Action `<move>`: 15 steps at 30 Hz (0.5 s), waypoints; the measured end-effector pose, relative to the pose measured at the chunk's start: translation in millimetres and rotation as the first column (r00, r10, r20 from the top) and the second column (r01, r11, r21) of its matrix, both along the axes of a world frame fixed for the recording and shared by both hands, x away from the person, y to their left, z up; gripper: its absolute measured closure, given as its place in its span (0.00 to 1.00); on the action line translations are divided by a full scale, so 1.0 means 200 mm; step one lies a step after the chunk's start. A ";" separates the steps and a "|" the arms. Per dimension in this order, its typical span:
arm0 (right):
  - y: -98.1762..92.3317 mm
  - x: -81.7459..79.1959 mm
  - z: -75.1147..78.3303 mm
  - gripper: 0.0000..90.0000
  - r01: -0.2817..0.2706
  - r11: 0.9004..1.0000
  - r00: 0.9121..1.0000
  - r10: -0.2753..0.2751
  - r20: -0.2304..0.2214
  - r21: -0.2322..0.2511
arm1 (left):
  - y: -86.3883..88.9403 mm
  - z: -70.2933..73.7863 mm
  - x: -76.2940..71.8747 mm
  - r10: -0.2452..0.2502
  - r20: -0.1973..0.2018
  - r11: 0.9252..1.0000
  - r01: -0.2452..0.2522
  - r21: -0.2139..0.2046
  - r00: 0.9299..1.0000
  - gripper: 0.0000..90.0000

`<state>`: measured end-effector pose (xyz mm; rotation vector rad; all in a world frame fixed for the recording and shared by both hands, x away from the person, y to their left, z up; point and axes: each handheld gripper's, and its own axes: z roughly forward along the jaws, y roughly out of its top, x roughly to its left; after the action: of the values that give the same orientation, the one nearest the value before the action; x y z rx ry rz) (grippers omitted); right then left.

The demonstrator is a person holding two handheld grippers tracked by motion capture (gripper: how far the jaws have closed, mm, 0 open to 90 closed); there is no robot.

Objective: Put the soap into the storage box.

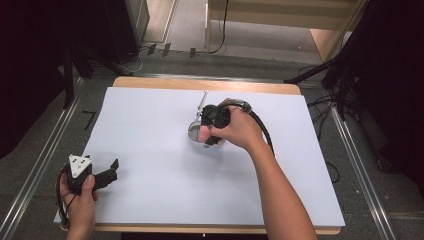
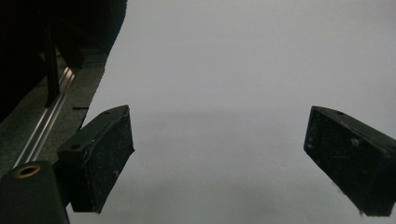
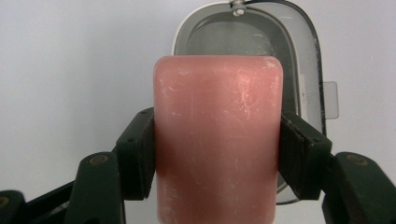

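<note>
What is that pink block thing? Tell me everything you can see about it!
The pink block looks like a bar of soap: a smooth, waxy slab with rounded corners and pale scuff marks on its face. The right gripper holds it, one black finger pressed against each long side. It hangs above an open container that has a grey inside and a clear hinged lid. Whether it touches the container cannot be told. In the high view it shows as a small pink patch near the middle of the white table sheet.
</note>
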<state>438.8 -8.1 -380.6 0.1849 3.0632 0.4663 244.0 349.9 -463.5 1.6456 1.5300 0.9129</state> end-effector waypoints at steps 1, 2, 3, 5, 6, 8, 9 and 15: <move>0.00 0.01 0.00 0.43 0.003 1.000 1.000 -0.003 -0.007 -0.004 | 0.00 0.00 0.00 0.000 0.001 1.000 0.000 -0.001 1.000 0.10; 0.01 0.02 -0.01 0.43 -0.013 1.000 1.000 0.013 0.000 -0.002 | 0.00 0.00 0.00 0.000 0.001 1.000 0.000 -0.002 1.000 0.10; 0.01 0.03 -0.01 0.43 -0.005 1.000 1.000 0.005 -0.003 -0.006 | 0.00 0.00 0.00 0.000 0.000 1.000 0.000 -0.001 1.000 0.10; 0.02 0.04 -0.02 0.43 -0.013 1.000 1.000 0.013 -0.003 -0.003 | 0.00 0.00 0.00 0.001 0.002 1.000 -0.001 -0.001 1.000 0.10; 0.03 0.05 -0.02 0.43 -0.003 1.000 1.000 0.003 -0.010 -0.011 | 0.00 0.00 0.00 0.001 0.002 1.000 -0.001 -0.003 1.000 0.10; 0.03 0.06 -0.02 0.43 -0.013 1.000 1.000 0.013 -0.004 -0.009 | 0.00 0.00 0.00 0.000 -0.002 1.000 0.000 -0.005 1.000 0.10; 0.04 0.06 -0.03 0.43 -0.015 1.000 1.000 0.015 -0.005 -0.007 | 0.00 0.00 0.00 0.000 -0.003 1.000 0.000 -0.006 1.000 0.10; 0.06 0.09 -0.05 0.43 -0.033 0.999 0.999 0.033 -0.013 -0.020 | 0.00 0.00 0.00 -0.001 -0.006 1.000 0.001 -0.008 1.000 0.10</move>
<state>456.0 4.1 -389.7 0.1374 3.0866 0.4368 244.5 350.8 -463.4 1.6450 1.5341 0.9013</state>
